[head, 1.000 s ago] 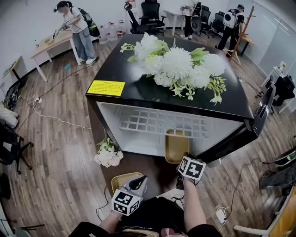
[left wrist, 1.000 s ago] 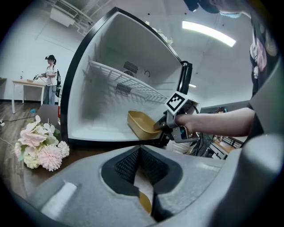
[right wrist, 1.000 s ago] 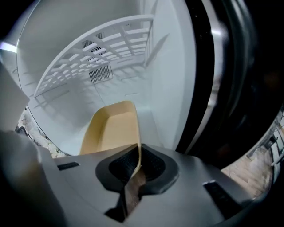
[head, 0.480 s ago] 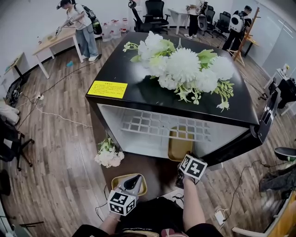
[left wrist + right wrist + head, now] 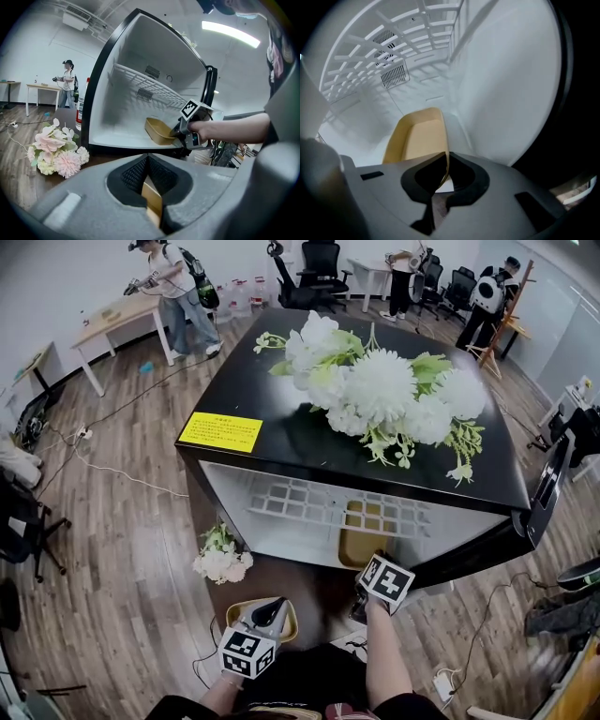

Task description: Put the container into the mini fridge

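You're at the placing step: your right gripper [image 5: 443, 177] pinches the rim of the tan container [image 5: 419, 136], lying inside the mini fridge [image 5: 281, 442] under its wire shelf [image 5: 309, 498], so next release and back out, while your left gripper [image 5: 150, 187] clamps a second container [image 5: 240, 612] outside.

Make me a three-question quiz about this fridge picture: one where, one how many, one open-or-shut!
1. Where is the container the right gripper holds? A inside the fridge B on the wood floor C atop the fridge
2. How many tan containers show? A one B two C four
3. The fridge door is: A shut B open C missing
Answers: A, it sits on the fridge's white bottom; B, the left gripper holds the other container; B, the white inside shows.
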`<state>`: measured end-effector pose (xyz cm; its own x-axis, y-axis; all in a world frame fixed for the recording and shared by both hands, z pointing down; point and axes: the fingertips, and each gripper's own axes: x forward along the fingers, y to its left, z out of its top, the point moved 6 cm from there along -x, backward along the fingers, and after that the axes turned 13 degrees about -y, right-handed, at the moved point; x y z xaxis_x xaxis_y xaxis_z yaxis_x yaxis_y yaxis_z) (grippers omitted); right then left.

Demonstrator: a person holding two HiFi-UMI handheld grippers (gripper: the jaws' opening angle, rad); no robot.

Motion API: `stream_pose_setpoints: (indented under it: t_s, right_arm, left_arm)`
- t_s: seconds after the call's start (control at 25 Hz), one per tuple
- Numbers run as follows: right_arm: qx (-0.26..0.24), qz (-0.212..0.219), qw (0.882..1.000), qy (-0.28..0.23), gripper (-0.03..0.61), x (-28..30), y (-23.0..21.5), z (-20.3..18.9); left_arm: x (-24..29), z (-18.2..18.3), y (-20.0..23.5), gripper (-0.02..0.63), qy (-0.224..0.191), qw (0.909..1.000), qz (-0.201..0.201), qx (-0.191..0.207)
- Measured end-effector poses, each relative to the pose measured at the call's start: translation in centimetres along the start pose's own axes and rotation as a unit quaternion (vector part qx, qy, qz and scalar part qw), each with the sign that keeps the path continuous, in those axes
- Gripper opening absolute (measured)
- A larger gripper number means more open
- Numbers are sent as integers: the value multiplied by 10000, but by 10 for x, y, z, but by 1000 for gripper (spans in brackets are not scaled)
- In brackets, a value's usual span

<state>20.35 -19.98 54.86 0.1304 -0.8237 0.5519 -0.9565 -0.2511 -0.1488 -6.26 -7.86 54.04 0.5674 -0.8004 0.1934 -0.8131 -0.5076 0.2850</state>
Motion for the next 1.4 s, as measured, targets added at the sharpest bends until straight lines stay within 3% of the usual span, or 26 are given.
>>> stream_pose_setpoints:
  t_s: [0.4, 1.0, 1.12, 1.24, 1.4]
  right_arm:
    - [145, -285, 9994, 88, 25, 11, 0, 7]
    - [245, -354, 9991, -65, 34, 17, 2, 9]
    - [315, -217, 9992, -98, 101, 17, 5, 8]
    - [354, -115, 9992, -130, 106, 16, 6, 7]
    - [498, -27, 9985, -237, 177, 12, 6, 5]
  left_arm:
    - [5, 0, 7, 8, 22, 9999, 106, -28]
    - [4, -3, 10, 9, 22, 9995, 306, -18]
    - [2, -2, 9, 9, -18, 9995, 304, -40]
    - [2, 0, 8, 8, -64, 9996, 262, -24]
    - [0, 0, 6, 8, -95, 9996, 247, -16]
